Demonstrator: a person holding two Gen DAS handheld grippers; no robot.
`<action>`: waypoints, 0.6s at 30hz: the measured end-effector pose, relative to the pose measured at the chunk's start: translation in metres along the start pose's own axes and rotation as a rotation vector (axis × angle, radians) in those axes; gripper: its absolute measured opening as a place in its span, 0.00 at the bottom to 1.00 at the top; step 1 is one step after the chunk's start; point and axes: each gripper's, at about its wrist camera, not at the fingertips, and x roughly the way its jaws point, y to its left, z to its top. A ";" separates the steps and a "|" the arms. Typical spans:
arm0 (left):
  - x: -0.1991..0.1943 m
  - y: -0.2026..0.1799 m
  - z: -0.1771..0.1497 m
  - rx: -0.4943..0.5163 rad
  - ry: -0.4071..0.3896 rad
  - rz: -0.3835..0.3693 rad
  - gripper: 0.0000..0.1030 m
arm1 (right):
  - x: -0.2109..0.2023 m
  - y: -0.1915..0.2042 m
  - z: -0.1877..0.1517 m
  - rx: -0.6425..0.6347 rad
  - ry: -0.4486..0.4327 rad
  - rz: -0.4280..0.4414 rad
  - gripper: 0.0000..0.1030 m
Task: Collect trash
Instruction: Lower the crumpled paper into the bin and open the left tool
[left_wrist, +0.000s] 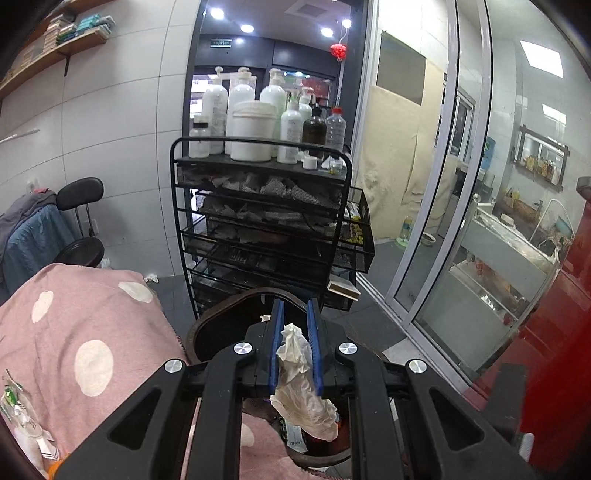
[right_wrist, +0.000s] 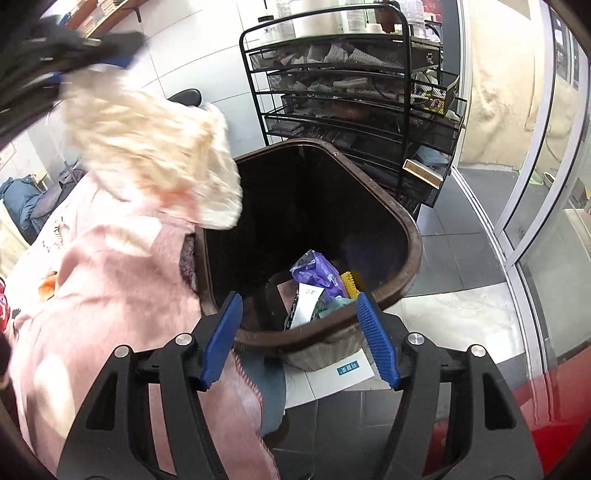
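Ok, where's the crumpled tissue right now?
The crumpled tissue is pinched in the left gripper, just over the near rim of the brown bin, beside the pink blanket.

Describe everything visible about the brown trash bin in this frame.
The brown trash bin is an open, lidless container of what looks like plastic, with a rounded, roughly D-shaped rim and a dark inside. It stands upright on the tiled floor, beside the pink dotted blanket, which lies against its rim, and in front of the black wire cart. At its bottom lie a purple wrapper, a yellow brush-like piece and paper scraps. The open right gripper hangs over its near rim without touching it.
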 end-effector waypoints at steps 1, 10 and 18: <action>0.004 -0.003 0.000 0.005 0.010 0.003 0.13 | -0.003 -0.001 -0.001 0.001 -0.002 0.000 0.64; 0.041 -0.013 -0.005 -0.012 0.124 -0.021 0.13 | -0.013 -0.002 -0.009 -0.002 0.012 0.016 0.68; 0.052 -0.010 -0.016 -0.042 0.186 -0.021 0.86 | -0.016 0.000 -0.014 0.001 0.025 0.035 0.79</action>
